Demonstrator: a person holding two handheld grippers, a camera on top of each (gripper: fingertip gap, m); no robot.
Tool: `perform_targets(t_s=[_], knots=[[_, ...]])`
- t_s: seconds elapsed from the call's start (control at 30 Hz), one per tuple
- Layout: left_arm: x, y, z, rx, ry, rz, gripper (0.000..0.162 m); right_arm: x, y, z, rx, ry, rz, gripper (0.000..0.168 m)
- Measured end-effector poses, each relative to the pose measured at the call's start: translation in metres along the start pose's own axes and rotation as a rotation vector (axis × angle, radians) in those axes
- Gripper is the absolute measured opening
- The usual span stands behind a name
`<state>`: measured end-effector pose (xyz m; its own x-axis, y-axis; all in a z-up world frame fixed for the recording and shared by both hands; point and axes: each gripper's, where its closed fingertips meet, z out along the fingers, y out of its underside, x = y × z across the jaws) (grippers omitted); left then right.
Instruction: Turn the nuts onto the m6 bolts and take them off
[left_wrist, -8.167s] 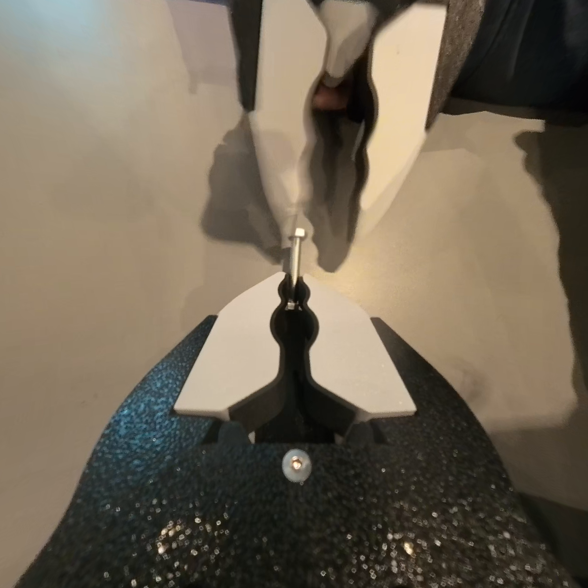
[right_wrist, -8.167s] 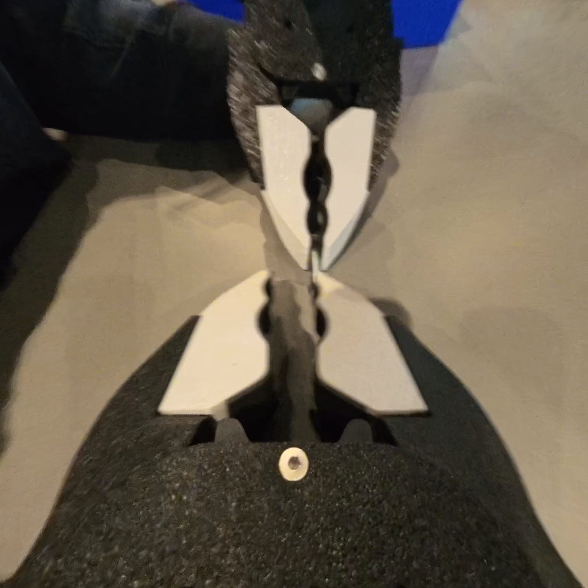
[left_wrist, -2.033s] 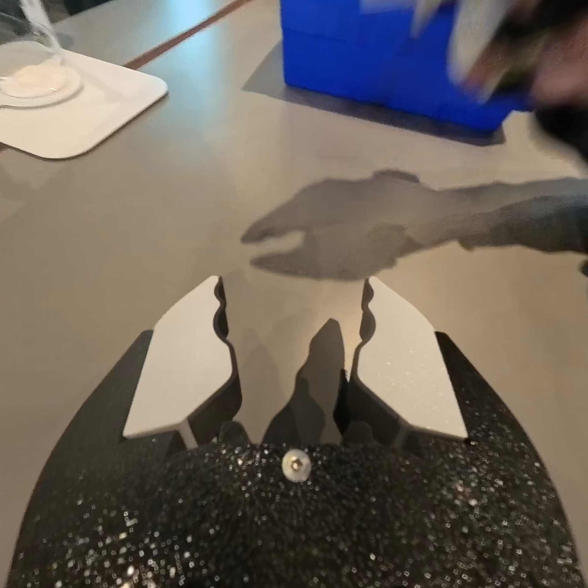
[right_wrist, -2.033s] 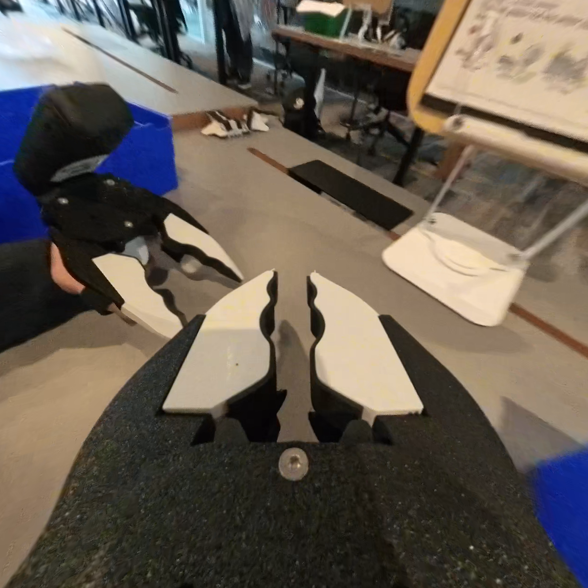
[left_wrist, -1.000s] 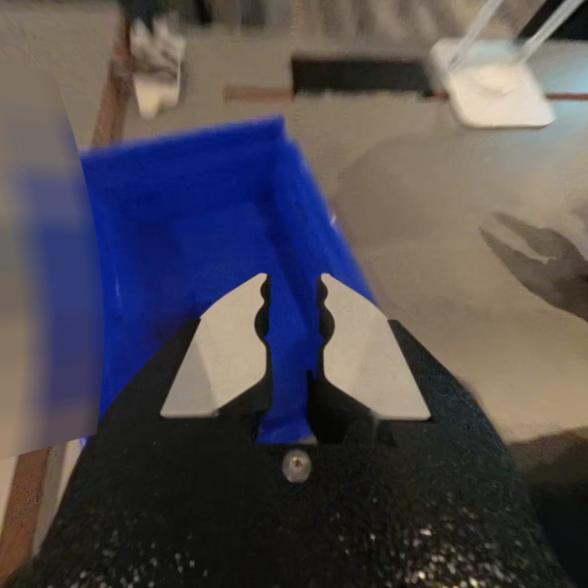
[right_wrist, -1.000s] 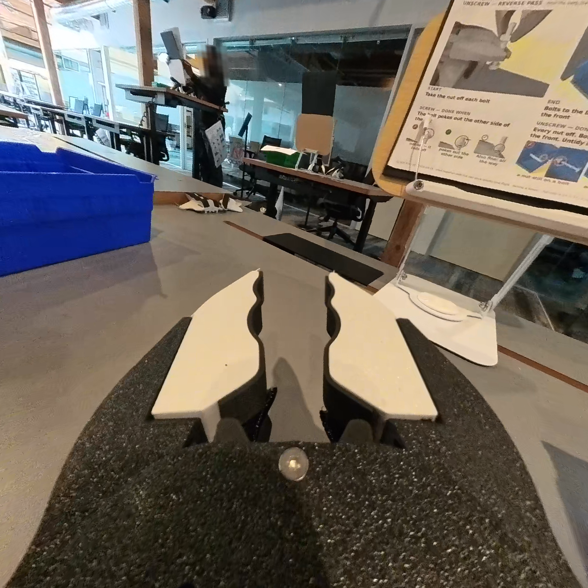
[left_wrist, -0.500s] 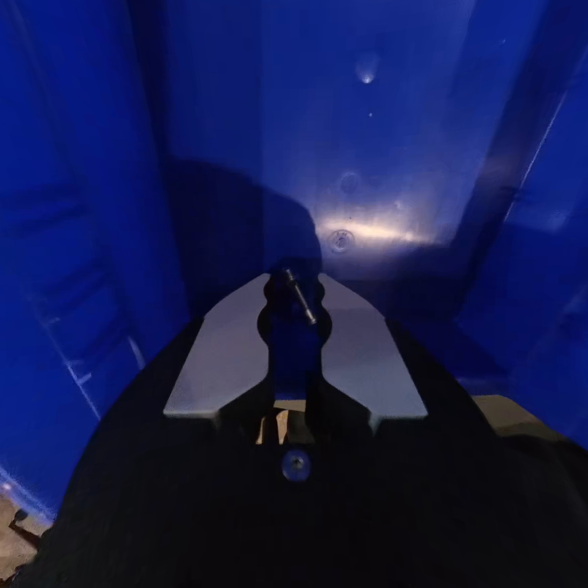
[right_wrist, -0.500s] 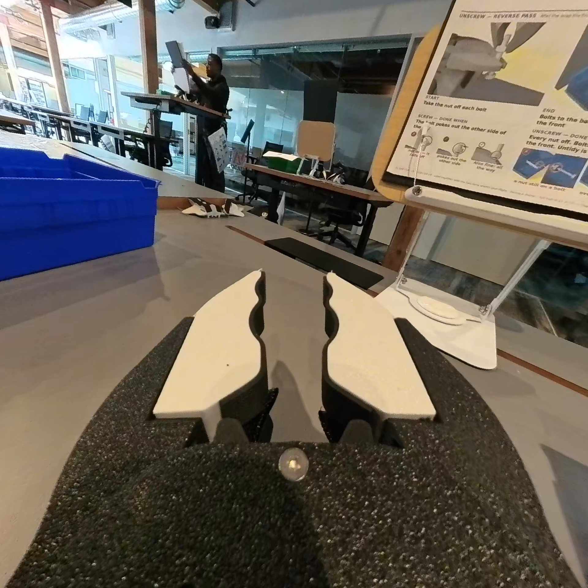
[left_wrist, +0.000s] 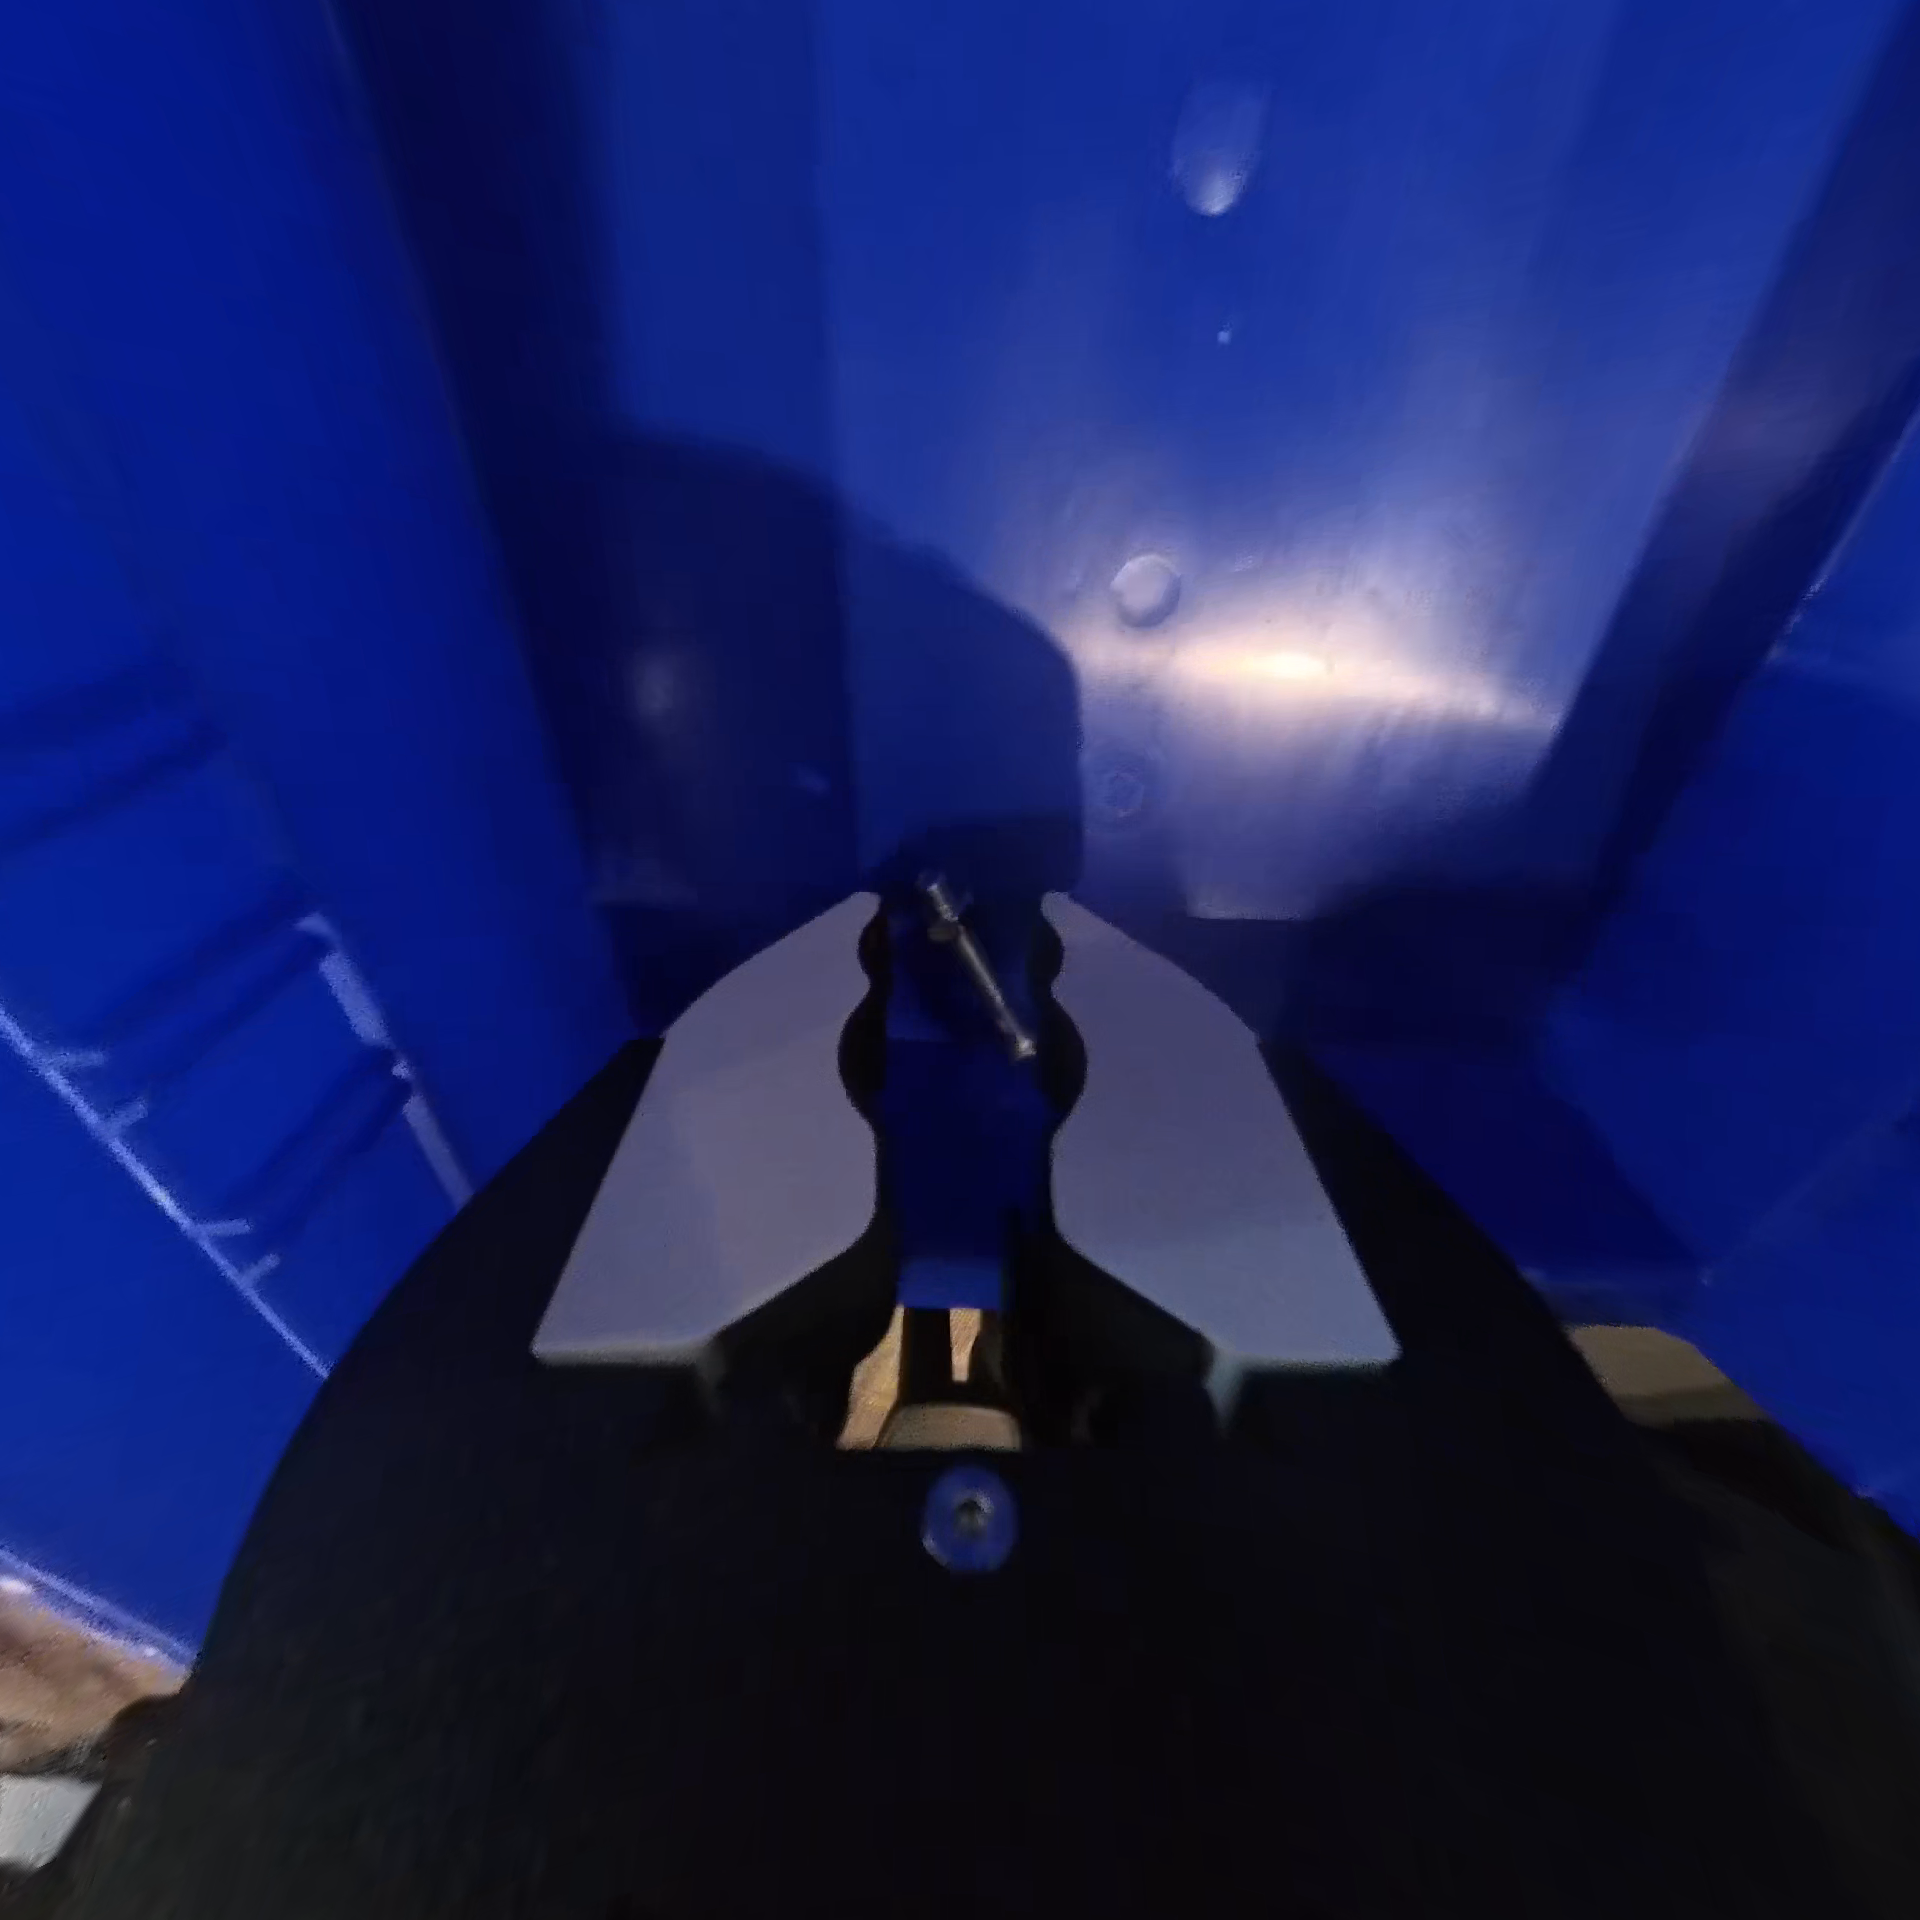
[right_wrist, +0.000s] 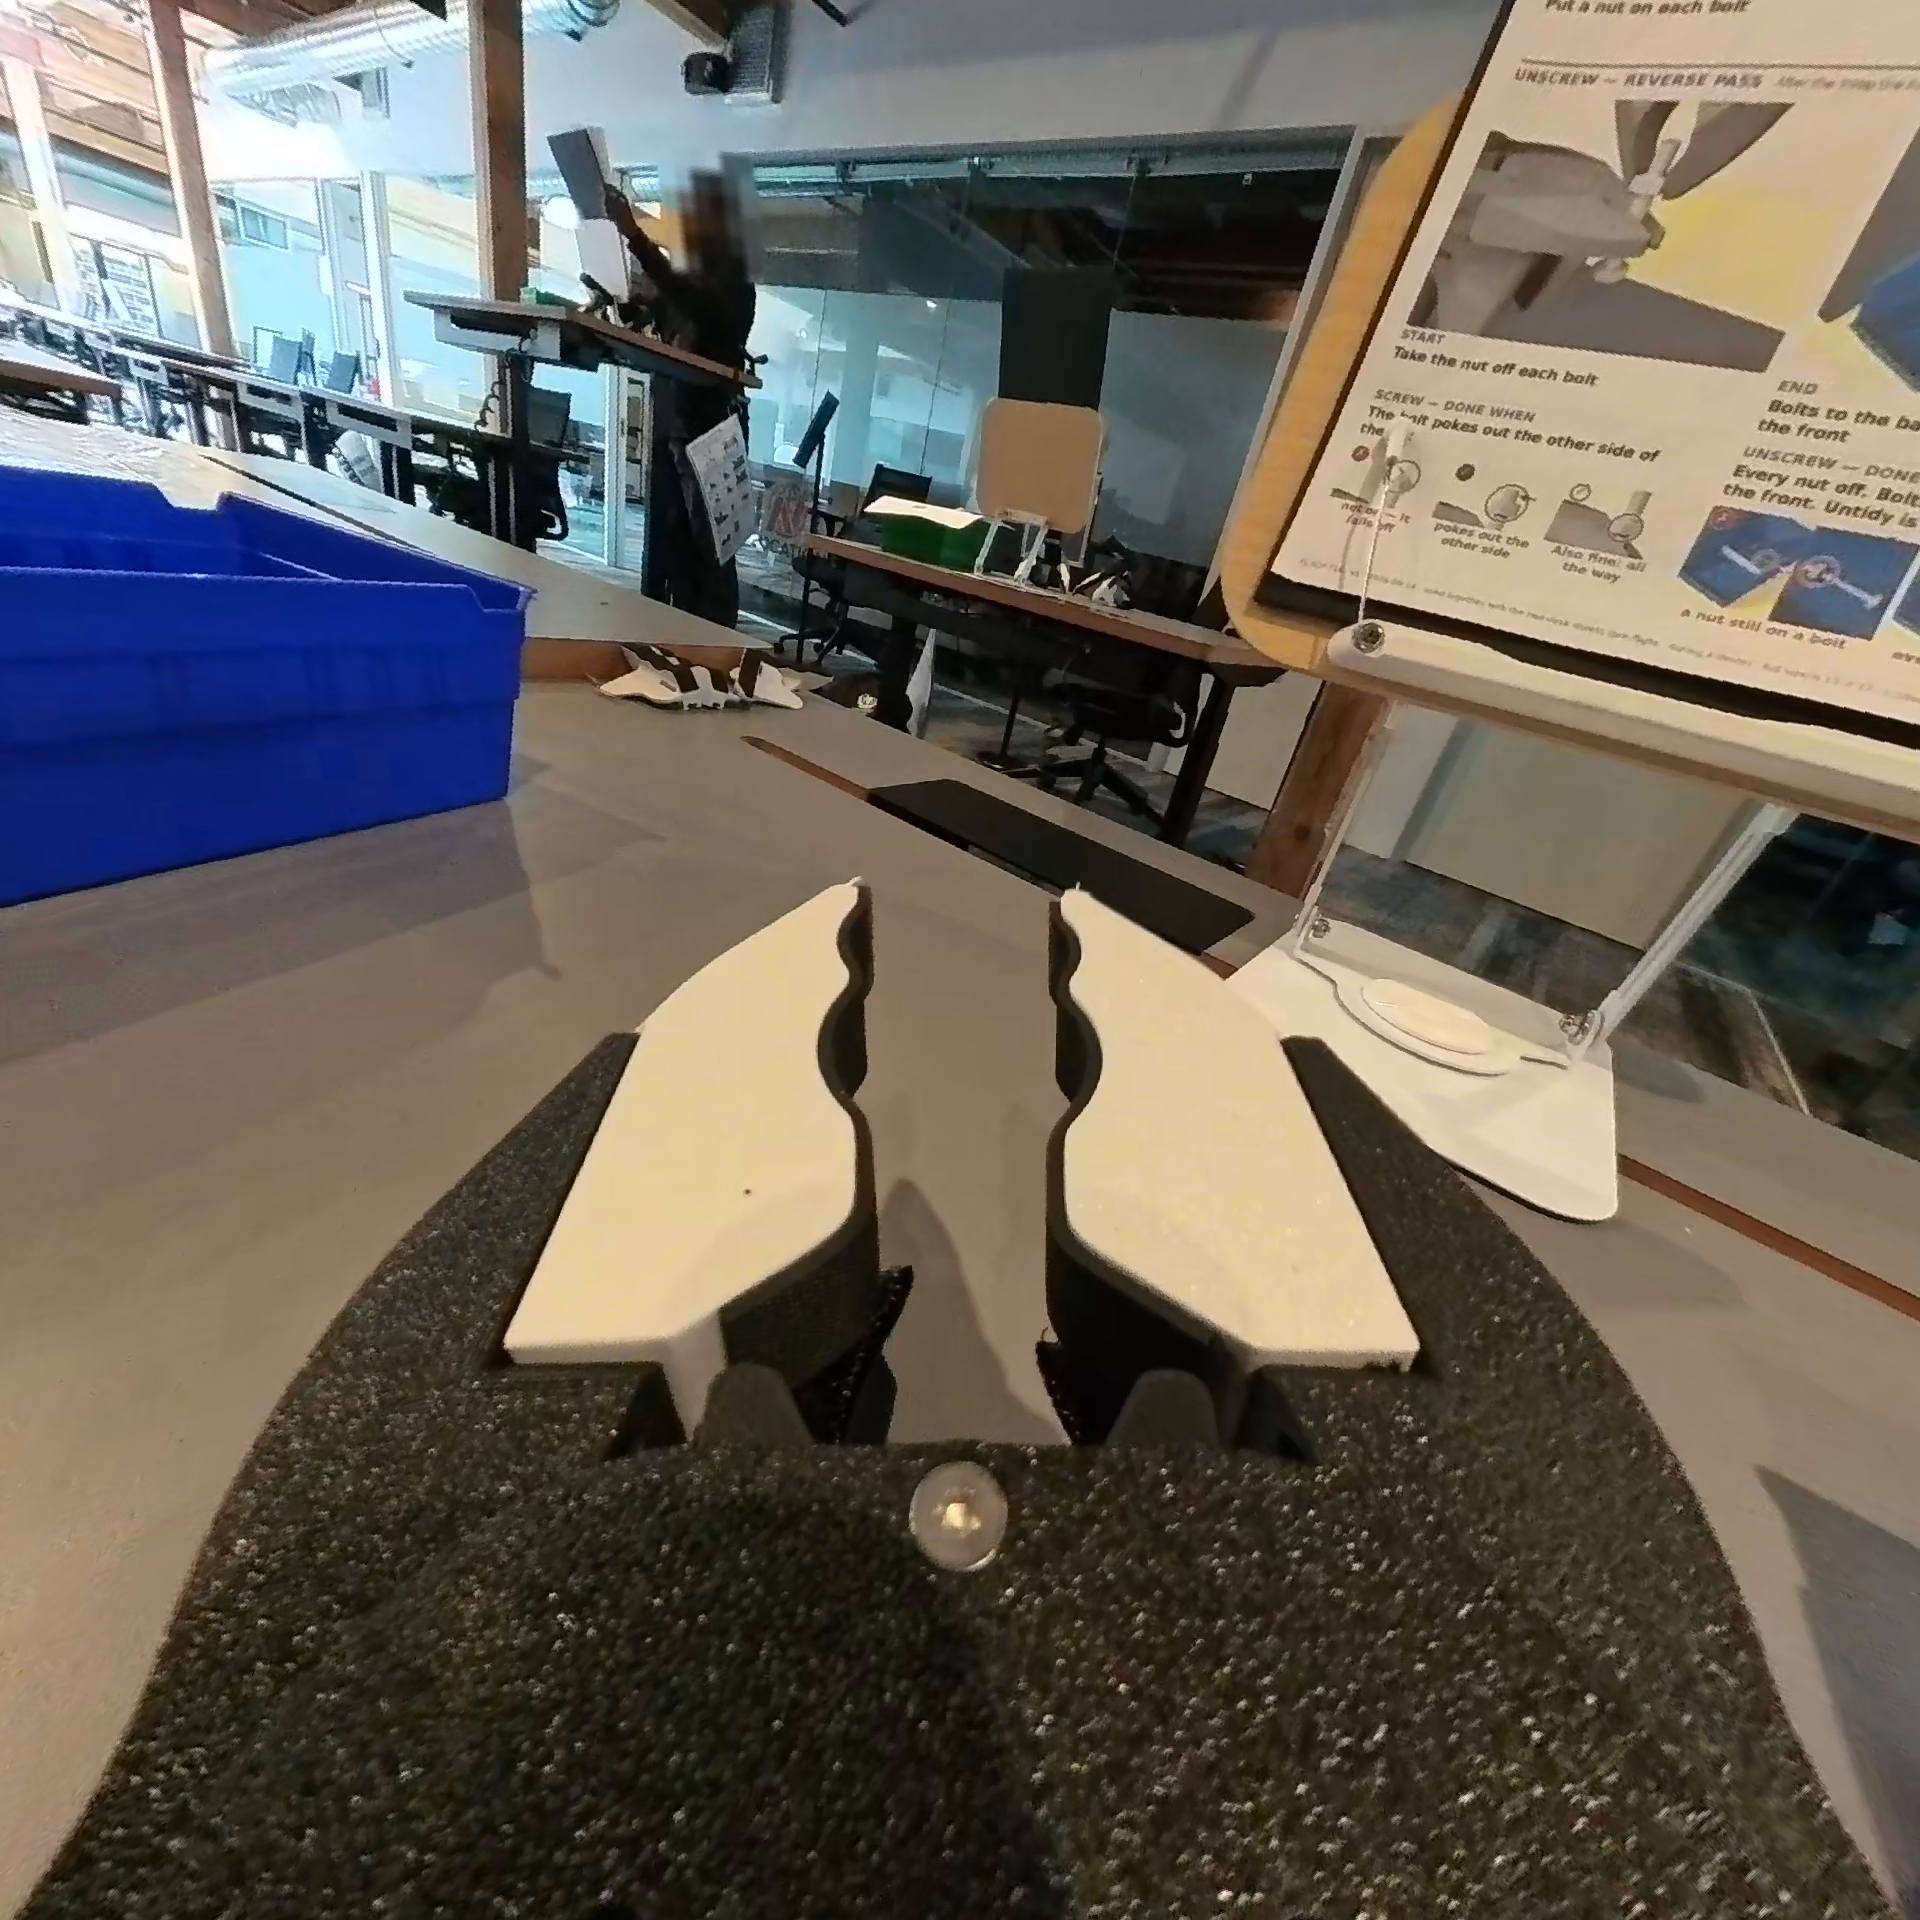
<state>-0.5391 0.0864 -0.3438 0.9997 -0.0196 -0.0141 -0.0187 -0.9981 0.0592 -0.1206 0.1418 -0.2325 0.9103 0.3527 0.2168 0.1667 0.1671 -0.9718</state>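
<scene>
In the left wrist view, the left tool (left_wrist: 958, 909) reached down inside the blue bin (left_wrist: 1351, 416), whose walls filled the frame on every side. Its white fingers (left_wrist: 727, 1143) stood apart with a clear gap, gripping nothing. A slim metal bolt (left_wrist: 977, 961) lay slanted on the bin floor between the fingertips, its head away from the camera; whether a nut sat on it was too dark to tell.

The right wrist view alone showed the surroundings. The right tool (right_wrist: 964, 899) hovered low and level over the grey tabletop (right_wrist: 260, 1091), fingers parted and empty. The blue bin (right_wrist: 260, 717) sat toward the tabletop's left edge, and a white stand (right_wrist: 1455, 1091) with an instruction sheet (right_wrist: 1662, 364) stood near its right edge.
</scene>
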Motion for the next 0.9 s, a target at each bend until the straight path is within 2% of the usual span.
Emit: perform_targets(t_s=[0.13,0.2,0.33,0.43,0.53,0.67,0.77,0.83,0.9], knots=[[0.003,0.000,0.000,-0.016,-0.017,0.066,0.012,-0.001,-0.001,0.000,0.003,-0.001,-0.007,0.031],[0.003,-0.002,0.000,-0.006,-0.023,0.102,0.011,-0.001,-0.002,0.000,0.006,-0.001,-0.011,0.031],[0.001,-0.014,-0.012,0.128,-0.036,0.128,0.011,0.000,-0.002,-0.001,0.010,0.006,-0.018,0.030],[0.009,-0.029,-0.048,0.318,-0.048,0.156,0.011,0.000,-0.002,0.000,0.011,0.009,-0.015,0.029],[0.037,-0.047,-0.101,0.547,-0.059,0.272,0.011,0.000,-0.001,0.001,0.007,0.007,-0.011,0.029],[0.110,-0.057,-0.151,0.731,0.109,0.510,0.010,0.000,-0.002,0.001,0.012,0.012,-0.015,0.028],[0.185,-0.046,-0.154,0.696,0.271,0.768,0.010,0.003,-0.004,0.000,0.023,0.024,-0.015,0.026],[0.227,-0.037,-0.129,0.557,0.295,0.934,0.010,0.005,-0.003,0.000,0.019,0.029,-0.009,0.026],[0.257,-0.033,-0.097,0.413,0.255,1.067,0.010,0.007,-0.003,-0.001,0.021,0.036,-0.014,0.026]])
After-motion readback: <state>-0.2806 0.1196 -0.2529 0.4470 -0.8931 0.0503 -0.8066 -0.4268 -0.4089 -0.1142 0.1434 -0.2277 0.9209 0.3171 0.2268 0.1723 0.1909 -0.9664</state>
